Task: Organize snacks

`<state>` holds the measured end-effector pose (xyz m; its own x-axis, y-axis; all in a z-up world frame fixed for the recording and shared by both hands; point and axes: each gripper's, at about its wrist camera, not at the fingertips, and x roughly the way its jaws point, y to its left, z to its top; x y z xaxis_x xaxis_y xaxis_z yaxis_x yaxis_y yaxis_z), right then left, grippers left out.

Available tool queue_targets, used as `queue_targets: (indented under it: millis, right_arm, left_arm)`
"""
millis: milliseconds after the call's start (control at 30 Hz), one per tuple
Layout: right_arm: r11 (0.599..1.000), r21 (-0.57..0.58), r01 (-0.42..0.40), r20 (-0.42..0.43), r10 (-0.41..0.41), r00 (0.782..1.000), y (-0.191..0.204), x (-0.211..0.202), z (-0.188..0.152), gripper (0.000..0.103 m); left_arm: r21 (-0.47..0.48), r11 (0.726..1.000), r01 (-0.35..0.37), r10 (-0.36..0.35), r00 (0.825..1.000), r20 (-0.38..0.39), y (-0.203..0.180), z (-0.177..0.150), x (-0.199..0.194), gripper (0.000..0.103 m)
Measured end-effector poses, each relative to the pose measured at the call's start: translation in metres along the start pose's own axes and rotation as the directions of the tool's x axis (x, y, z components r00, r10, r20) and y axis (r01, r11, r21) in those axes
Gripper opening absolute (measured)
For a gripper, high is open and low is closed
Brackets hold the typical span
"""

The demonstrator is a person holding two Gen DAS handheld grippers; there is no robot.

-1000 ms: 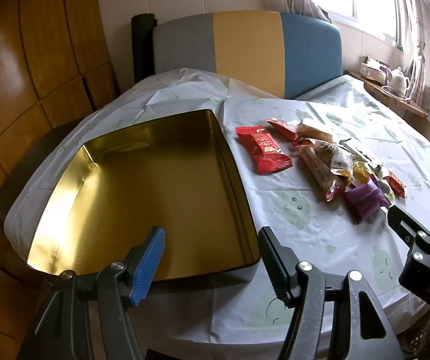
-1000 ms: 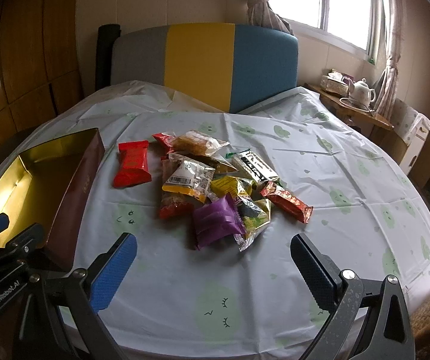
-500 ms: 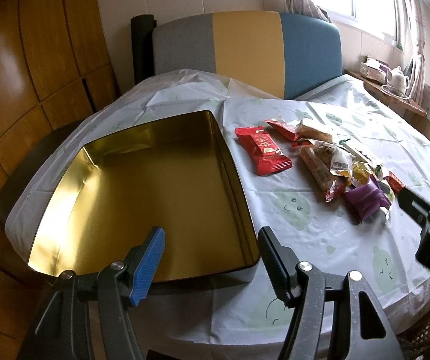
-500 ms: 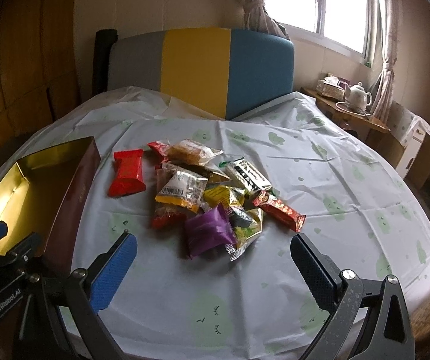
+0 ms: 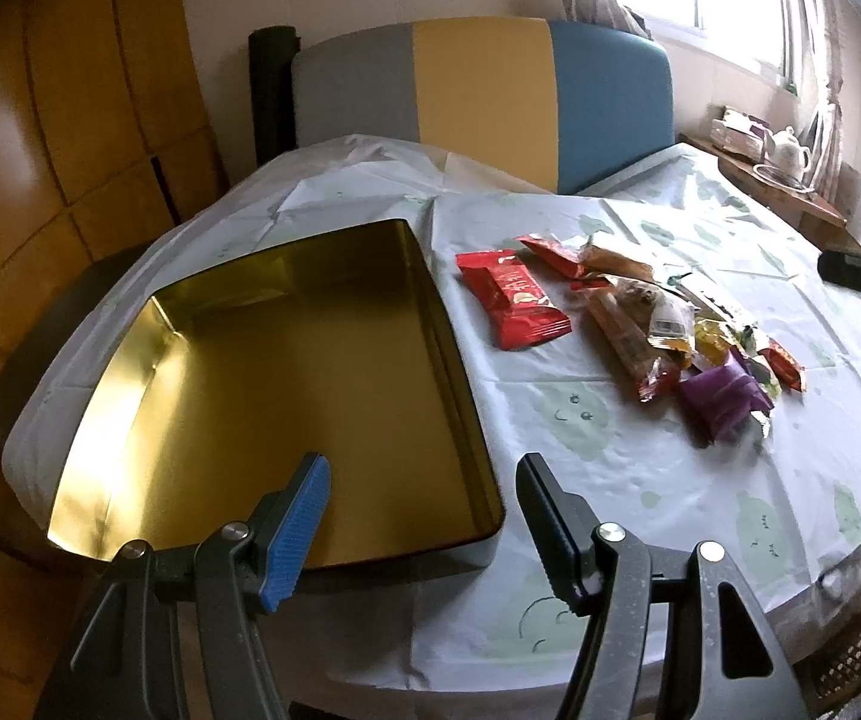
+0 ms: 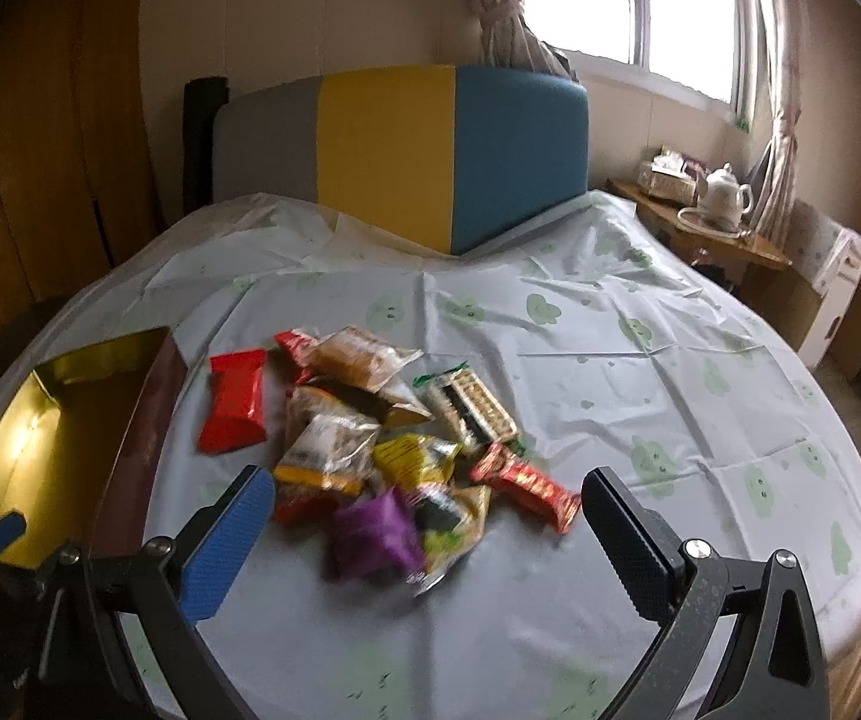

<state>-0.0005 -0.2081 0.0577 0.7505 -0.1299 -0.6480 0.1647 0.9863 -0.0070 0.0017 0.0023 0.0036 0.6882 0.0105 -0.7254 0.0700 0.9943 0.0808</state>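
i see gold tin [image 5: 286,384] on table cloth [image 6: 610,360], nothing in it. snack pile [image 6: 382,438] lies right of tin, red pack [image 6: 235,399] nearest tin, purple pack [image 6: 373,531] at near edge of pile. my left claw [image 5: 424,501] wide, holds nothing, over tin's near corner. my right claw [image 6: 430,531] wide, holds nothing, over purple pack.

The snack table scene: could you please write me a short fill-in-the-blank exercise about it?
1. The gold tin holds ____ snacks.
2. The snack pile's packet nearest the right gripper is ____ in colour.
3. The red packet lies between the pile and the ____.
4. Both grippers' jaws stand ____; the left gripper hovers at the tin's near edge.

Missing words: no; purple; tin; open
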Motion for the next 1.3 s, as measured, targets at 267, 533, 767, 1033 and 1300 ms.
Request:
queue_targets:
  millis: [267,533,767,1033,1300]
  right_arm:
    - [0.999,0.016,0.032,-0.051,-0.031,0.998,-0.063,0.040,0.041,0.103]
    - [0.982,0.186,-0.028,-0.174,0.061,0.983,-0.112,0.082,0.043,0.103]
    - [0.984,0.166,-0.062,-0.166,0.090,0.982,-0.101,0.077,0.042,0.103]
    - [0.983,0.158,-0.094,-0.155,0.119,0.981,-0.096,0.073,0.044,0.103]
    - [0.977,0.179,-0.118,-0.153,0.147,0.977,-0.099,0.073,0.046,0.103]
  left_arm:
    - [-0.033,0.979,0.202,-0.203,0.979,-0.023,0.001,0.015,0.001,0.066]
    - [-0.035,0.963,0.267,-0.269,0.961,-0.069,-0.010,0.071,0.024,0.066]
    - [0.005,0.955,0.295,-0.290,0.940,-0.182,-0.041,0.124,0.074,0.045]
    - [0.001,0.984,0.180,-0.168,0.920,-0.354,-0.066,0.146,0.156,0.040]
    - [0.038,0.996,0.086,-0.065,0.922,-0.381,-0.075,0.143,0.192,0.042]
